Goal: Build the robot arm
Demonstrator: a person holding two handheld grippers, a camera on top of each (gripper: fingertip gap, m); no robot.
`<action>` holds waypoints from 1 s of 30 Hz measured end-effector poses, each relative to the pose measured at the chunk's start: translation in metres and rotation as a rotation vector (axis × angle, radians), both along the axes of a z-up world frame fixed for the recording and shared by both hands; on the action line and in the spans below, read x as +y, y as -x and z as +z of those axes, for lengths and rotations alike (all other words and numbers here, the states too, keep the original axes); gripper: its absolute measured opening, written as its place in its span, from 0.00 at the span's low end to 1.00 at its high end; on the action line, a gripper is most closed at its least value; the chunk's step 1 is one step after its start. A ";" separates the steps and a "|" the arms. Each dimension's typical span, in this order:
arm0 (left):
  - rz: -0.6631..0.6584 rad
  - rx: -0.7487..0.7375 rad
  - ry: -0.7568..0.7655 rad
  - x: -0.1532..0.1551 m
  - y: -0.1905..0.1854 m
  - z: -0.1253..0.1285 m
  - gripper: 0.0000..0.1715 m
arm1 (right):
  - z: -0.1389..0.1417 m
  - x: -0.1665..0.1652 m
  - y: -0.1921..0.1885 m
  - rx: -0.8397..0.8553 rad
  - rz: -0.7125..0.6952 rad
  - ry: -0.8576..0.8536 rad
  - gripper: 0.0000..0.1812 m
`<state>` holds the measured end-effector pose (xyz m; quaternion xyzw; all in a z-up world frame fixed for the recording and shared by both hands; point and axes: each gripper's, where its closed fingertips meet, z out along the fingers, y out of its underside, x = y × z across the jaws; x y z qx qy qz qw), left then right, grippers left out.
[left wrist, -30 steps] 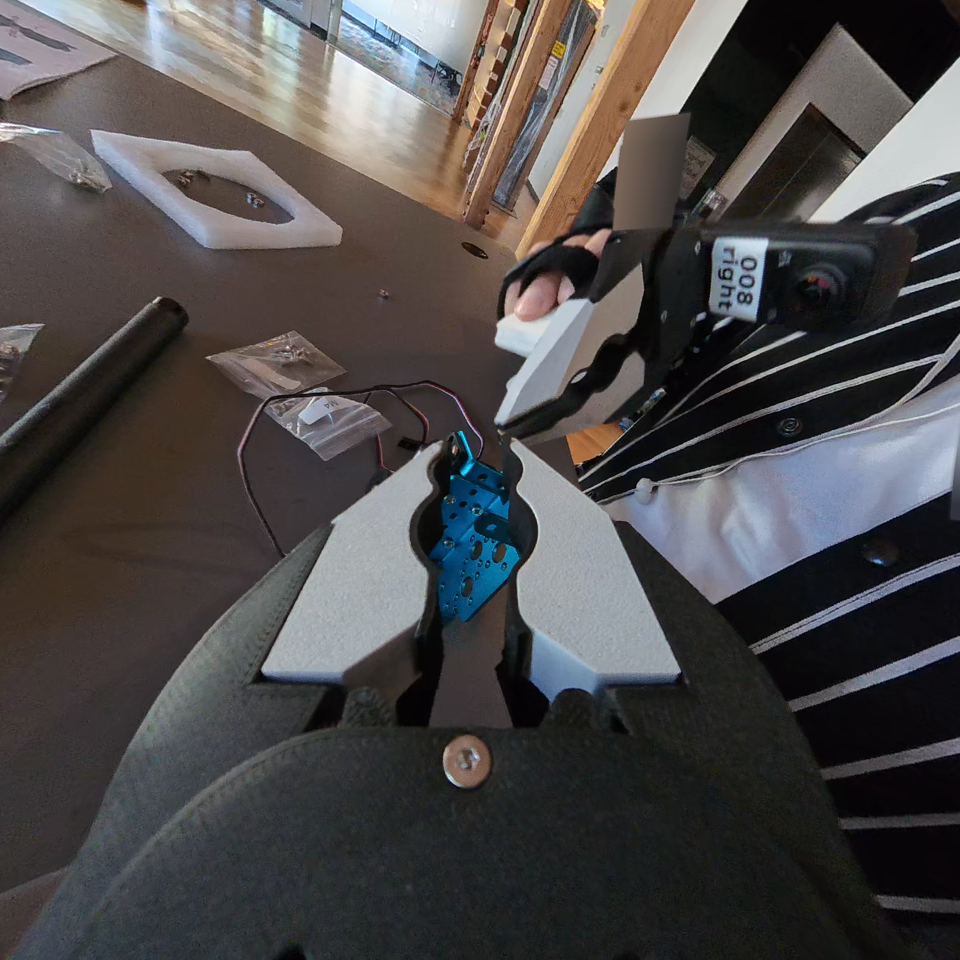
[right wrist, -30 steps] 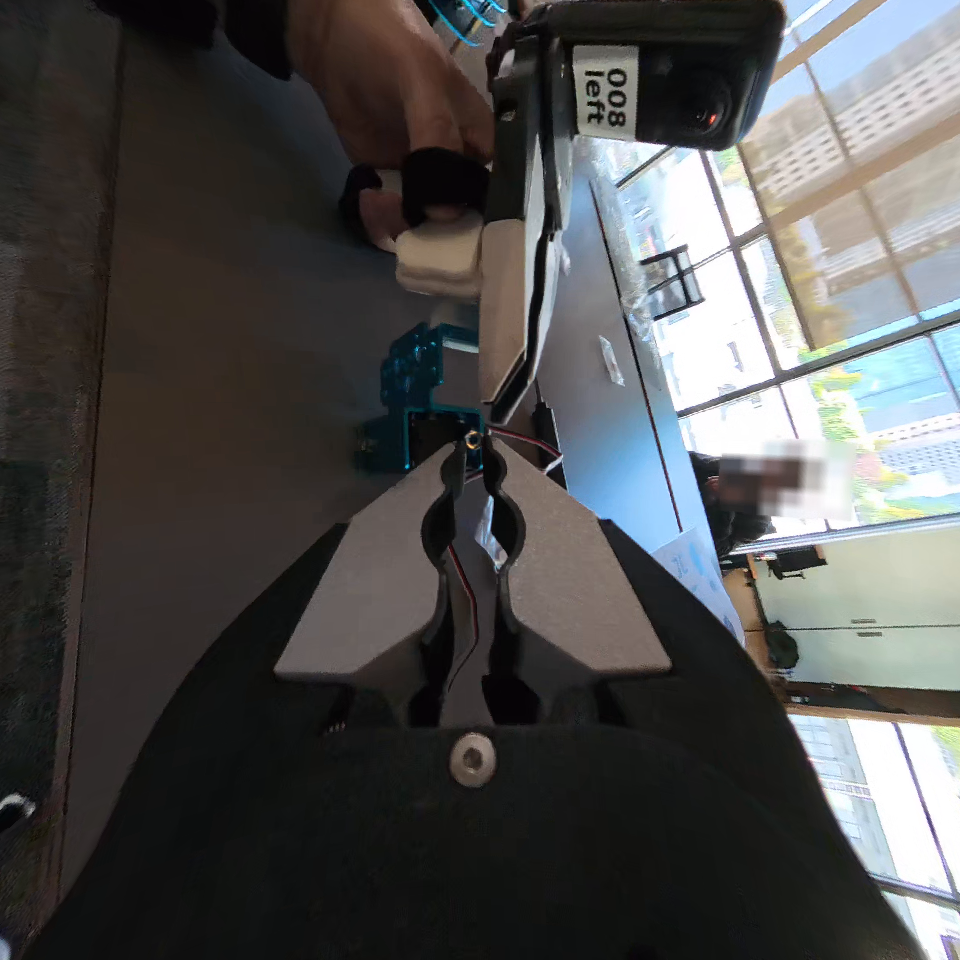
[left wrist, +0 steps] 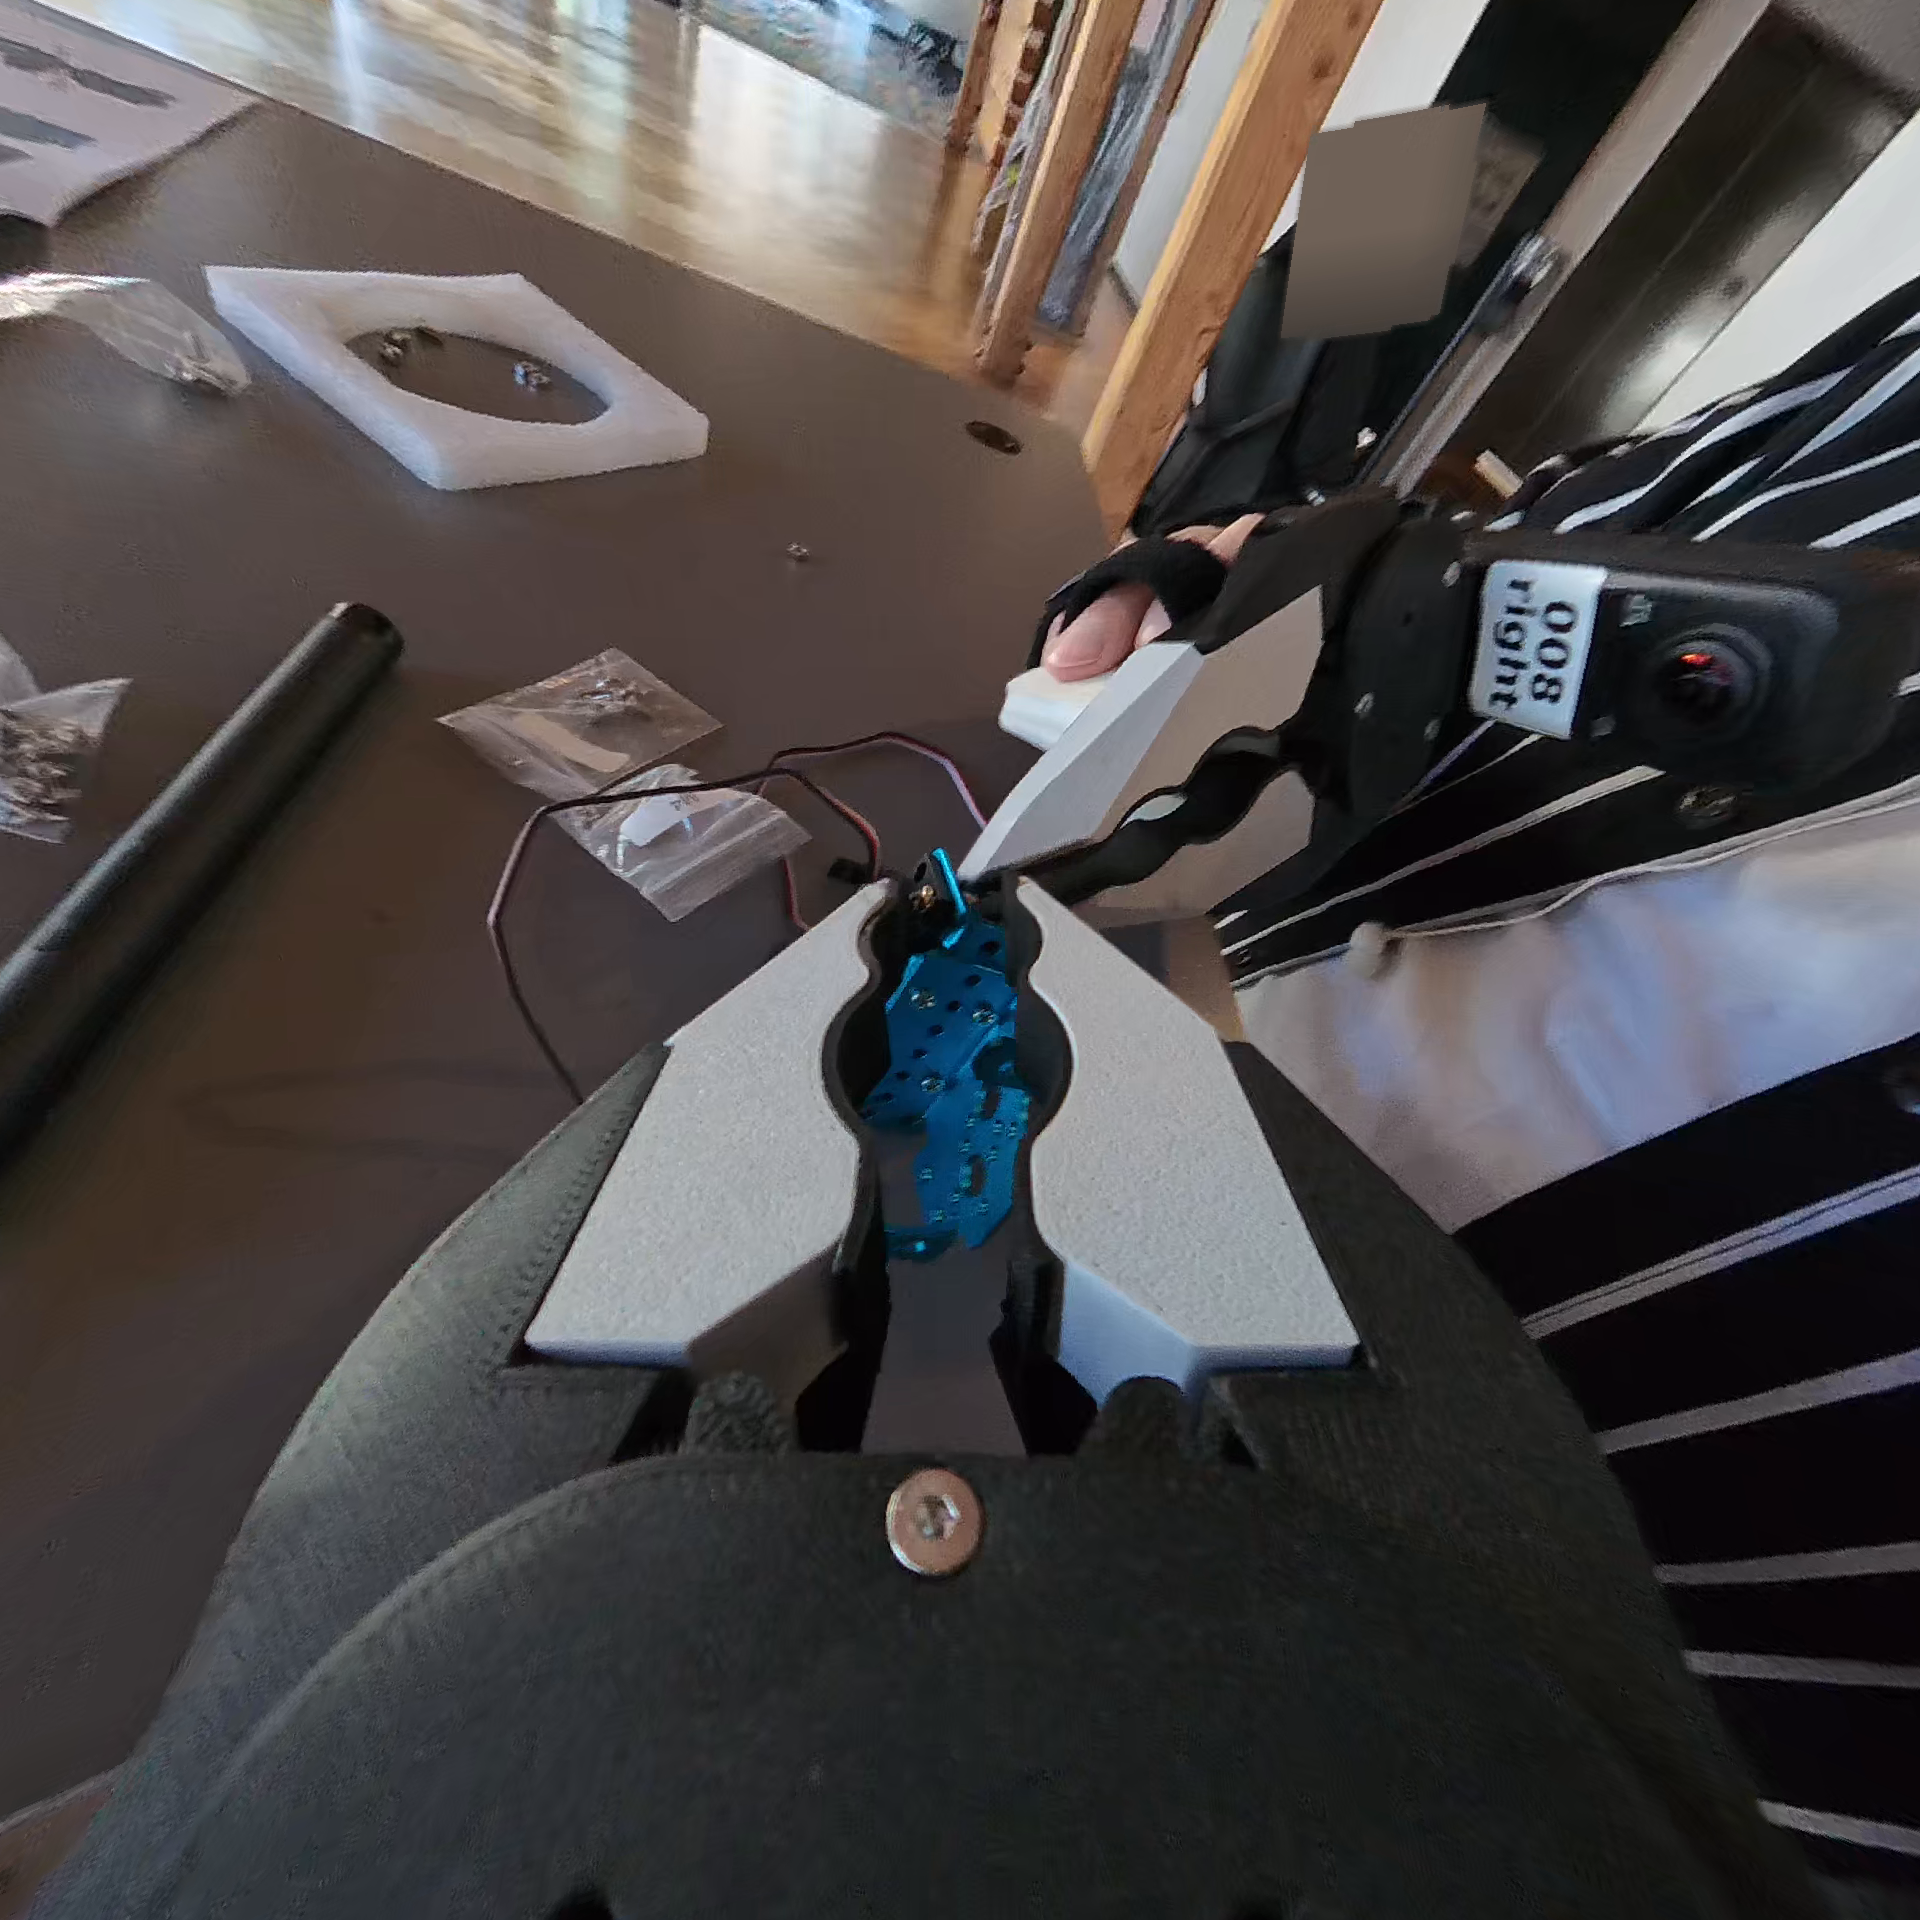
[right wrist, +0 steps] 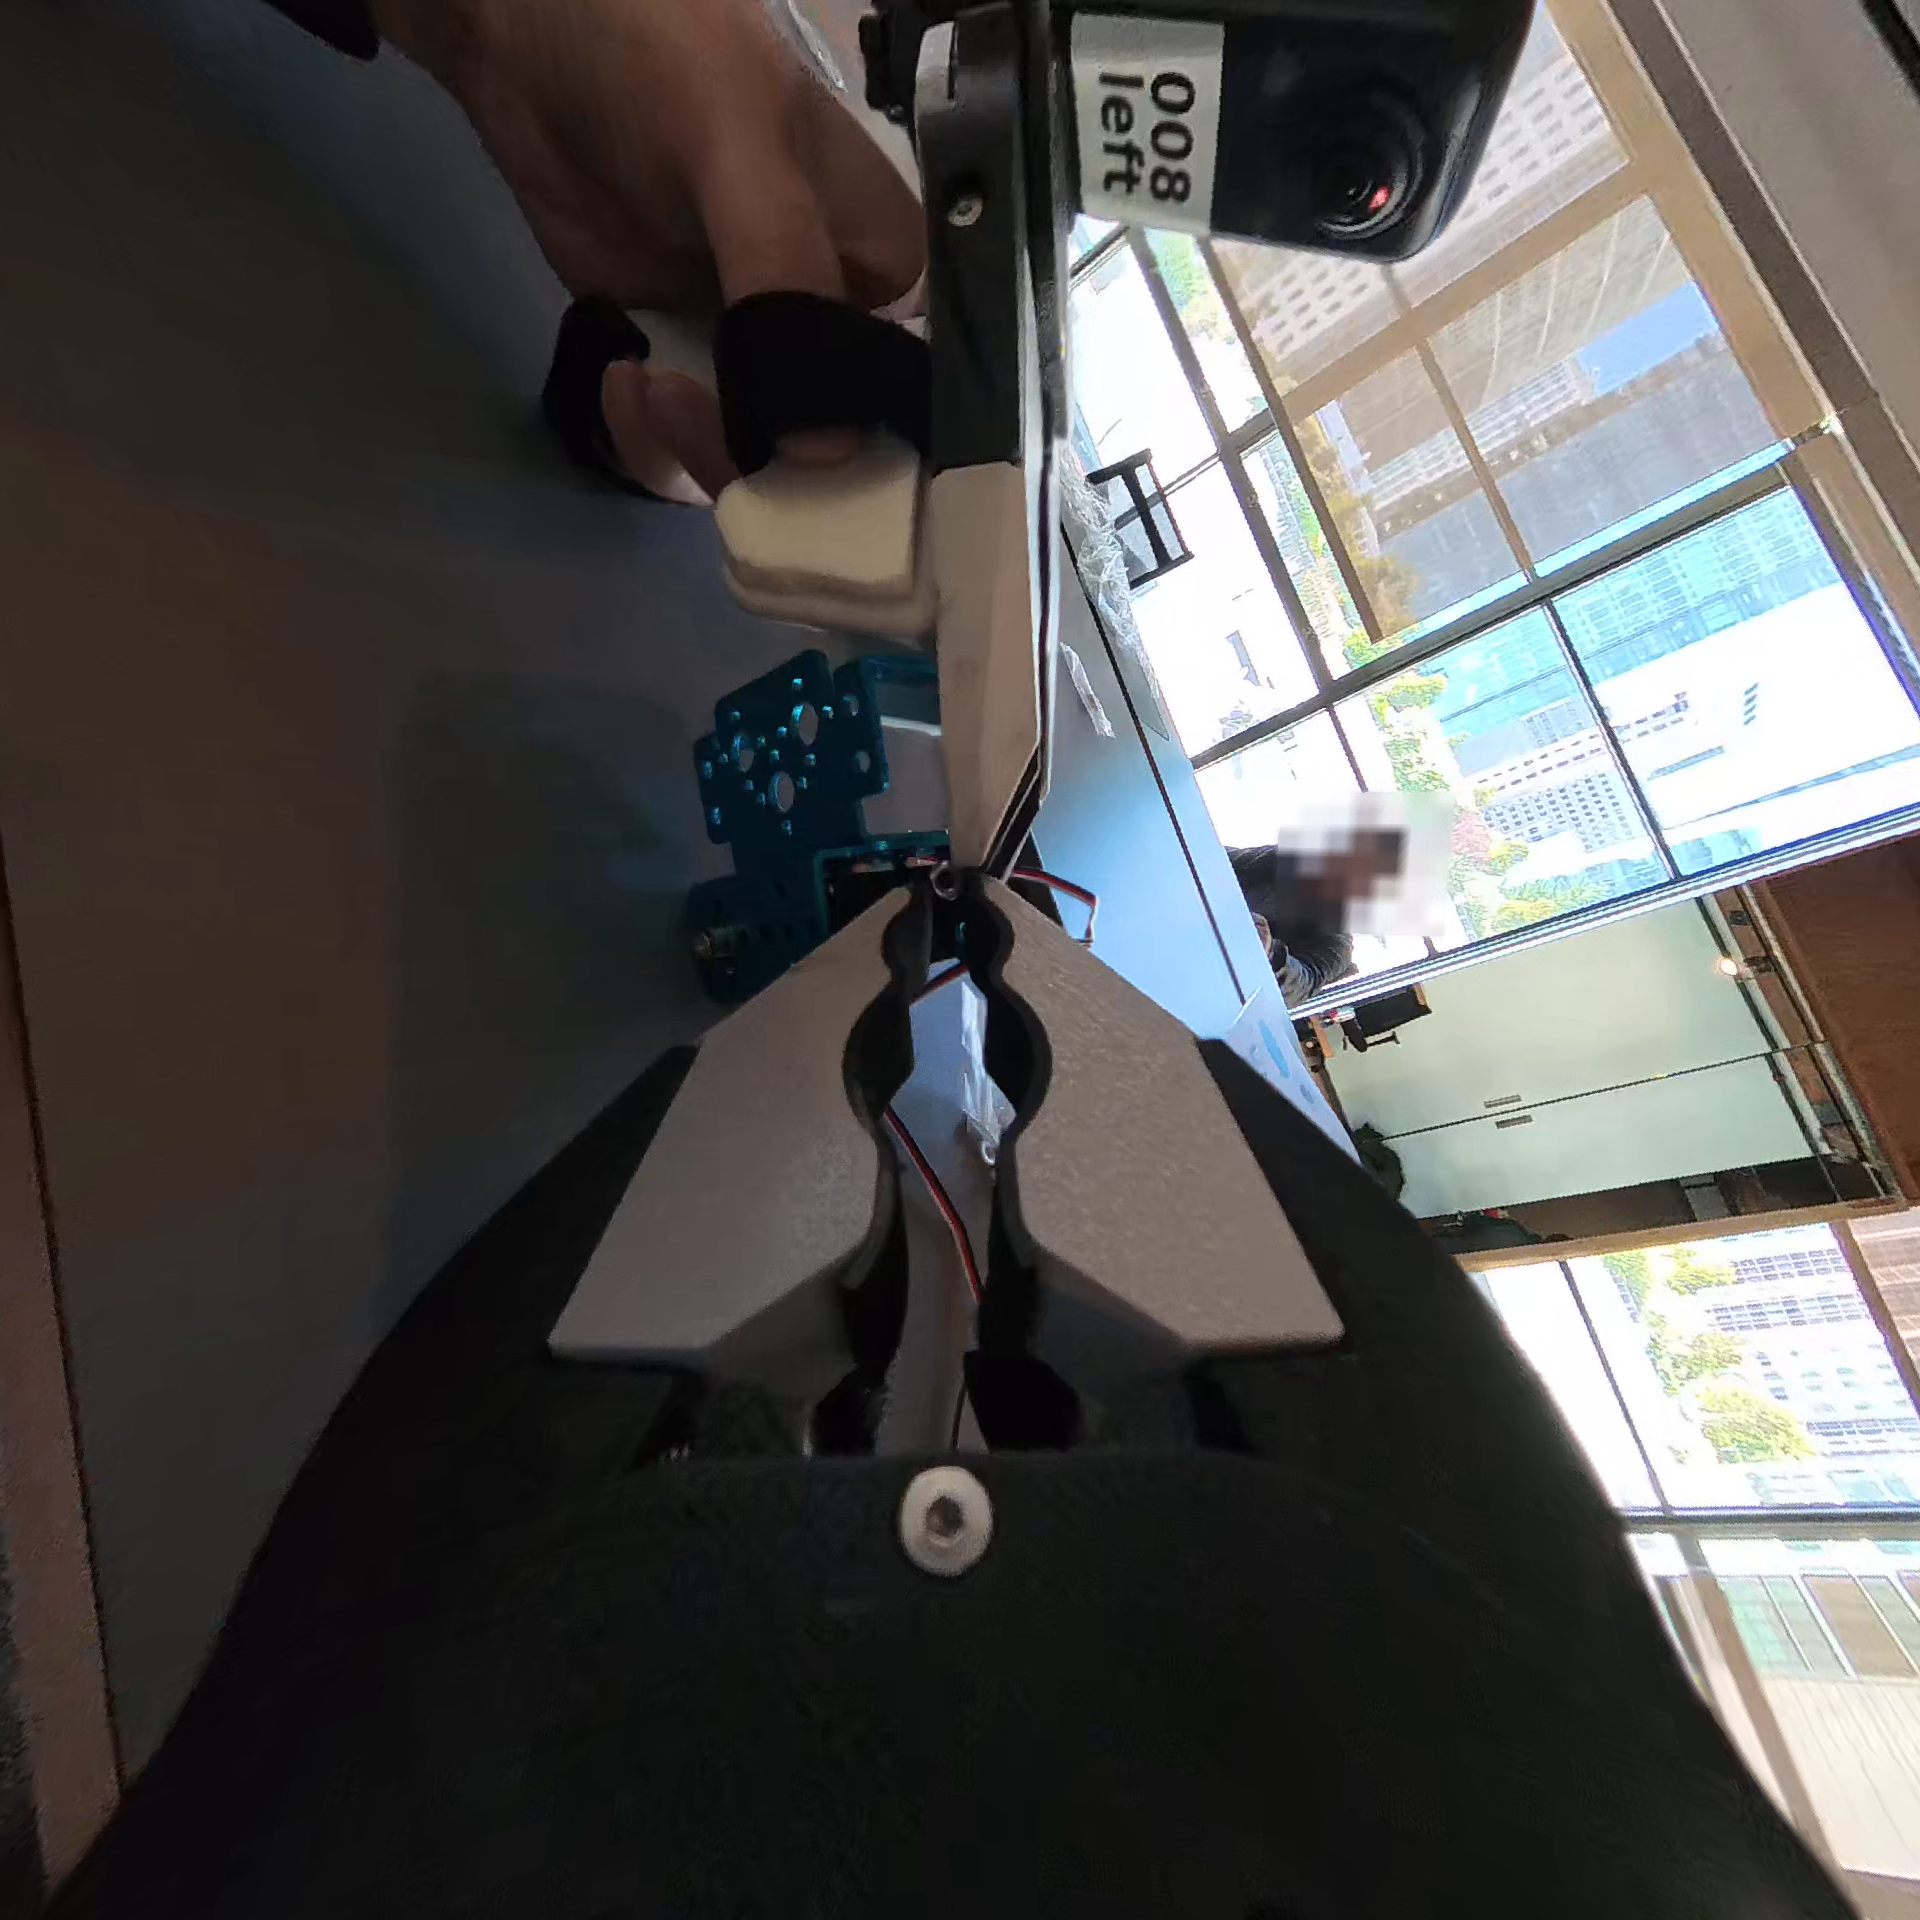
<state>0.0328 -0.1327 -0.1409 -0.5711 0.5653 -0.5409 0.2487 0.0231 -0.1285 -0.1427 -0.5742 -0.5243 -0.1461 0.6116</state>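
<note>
Left gripper [left wrist: 940, 899] clamped on blue perforated bracket [left wrist: 951, 1070], right gripper [right wrist: 951, 894] pinching small fastener at its tips

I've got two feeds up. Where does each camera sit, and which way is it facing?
Left wrist view: on the left gripper, looking along its fingers over the dark table; striped torso shows.
Right wrist view: on the right gripper, rolled sideways, facing windows; bare hand shows.
Shared: blue bracket, each other's gripper.
</note>
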 end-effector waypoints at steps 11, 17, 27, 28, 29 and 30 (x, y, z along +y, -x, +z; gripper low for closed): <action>0.007 0.012 -0.042 0.002 0.001 -0.001 0.06 | 0.001 0.001 0.000 -0.012 -0.017 -0.032 0.03; 0.005 0.051 -0.101 0.002 0.002 -0.002 0.05 | 0.001 0.001 0.000 0.007 -0.019 -0.021 0.02; -0.006 0.054 -0.111 0.002 0.002 -0.002 0.05 | 0.002 0.001 0.000 0.027 -0.018 -0.011 0.03; -0.007 0.049 -0.106 0.002 0.002 -0.002 0.05 | 0.002 0.001 0.000 0.030 -0.017 -0.010 0.03; -0.007 0.046 -0.105 0.003 0.002 -0.002 0.05 | 0.002 0.001 0.000 0.033 -0.016 -0.008 0.03; -0.007 0.044 -0.106 0.003 0.002 -0.002 0.05 | 0.002 0.001 0.000 0.038 -0.015 -0.005 0.03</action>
